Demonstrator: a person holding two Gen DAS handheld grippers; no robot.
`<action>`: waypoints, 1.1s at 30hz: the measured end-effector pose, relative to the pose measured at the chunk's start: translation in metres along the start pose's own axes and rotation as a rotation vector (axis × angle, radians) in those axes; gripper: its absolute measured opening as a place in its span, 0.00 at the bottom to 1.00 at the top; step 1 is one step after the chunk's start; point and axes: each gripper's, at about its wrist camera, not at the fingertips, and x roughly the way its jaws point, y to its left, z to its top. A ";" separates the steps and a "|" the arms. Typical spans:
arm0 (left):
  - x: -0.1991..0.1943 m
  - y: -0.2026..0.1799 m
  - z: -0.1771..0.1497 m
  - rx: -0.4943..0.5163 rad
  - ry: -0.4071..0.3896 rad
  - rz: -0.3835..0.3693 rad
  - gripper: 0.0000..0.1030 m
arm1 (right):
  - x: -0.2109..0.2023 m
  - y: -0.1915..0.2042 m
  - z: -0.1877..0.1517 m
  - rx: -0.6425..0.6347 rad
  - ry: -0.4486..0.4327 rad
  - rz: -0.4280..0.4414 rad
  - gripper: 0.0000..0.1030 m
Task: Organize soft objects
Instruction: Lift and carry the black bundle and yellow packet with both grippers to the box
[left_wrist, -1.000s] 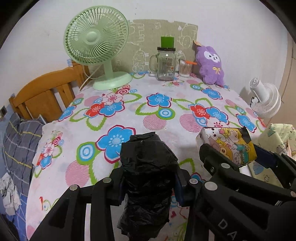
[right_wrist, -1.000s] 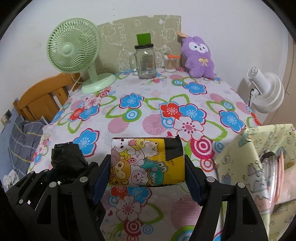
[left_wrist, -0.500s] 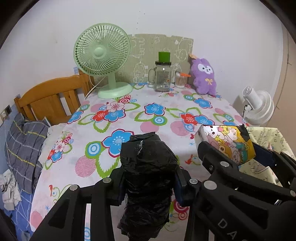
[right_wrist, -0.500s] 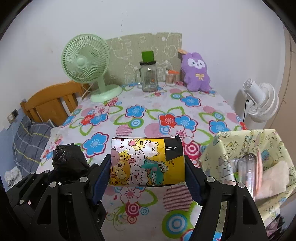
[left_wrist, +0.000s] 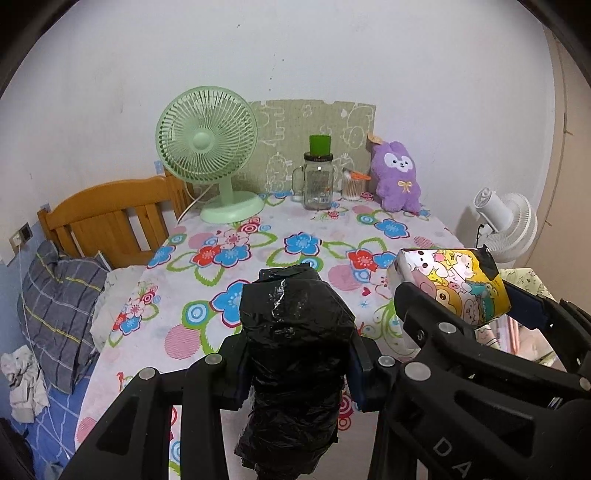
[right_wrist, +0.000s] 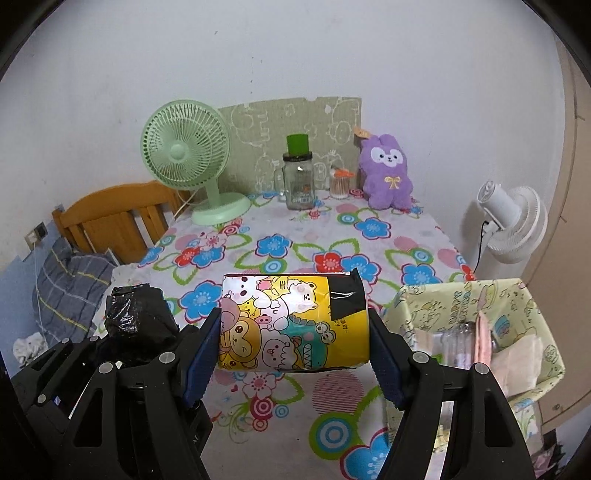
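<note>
The table (right_wrist: 417, 236) with a flowered cloth is the biggest thing, and both grippers are above its near part. At its right side stands a pale green fabric bin (right_wrist: 461, 302) with some things inside. The right gripper (right_wrist: 293, 356) has its jaws wide apart and pressed on the two ends of a yellow cartoon-printed pack (right_wrist: 291, 325). The left gripper (left_wrist: 297, 365) has its jaws partly closed, and they squeeze a black plastic bundle (left_wrist: 295, 332) that stands upright between them. A purple plush toy (right_wrist: 386, 171) sits at the far edge.
</note>
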 end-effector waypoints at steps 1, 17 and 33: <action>-0.003 -0.001 0.000 0.001 -0.003 0.000 0.41 | -0.002 -0.001 0.000 0.000 -0.002 0.000 0.73; -0.022 -0.033 0.011 0.025 -0.060 -0.012 0.41 | -0.030 -0.027 0.009 -0.023 -0.055 -0.016 0.73; -0.017 -0.087 0.016 0.067 -0.080 -0.083 0.41 | -0.042 -0.080 0.008 0.007 -0.085 -0.070 0.73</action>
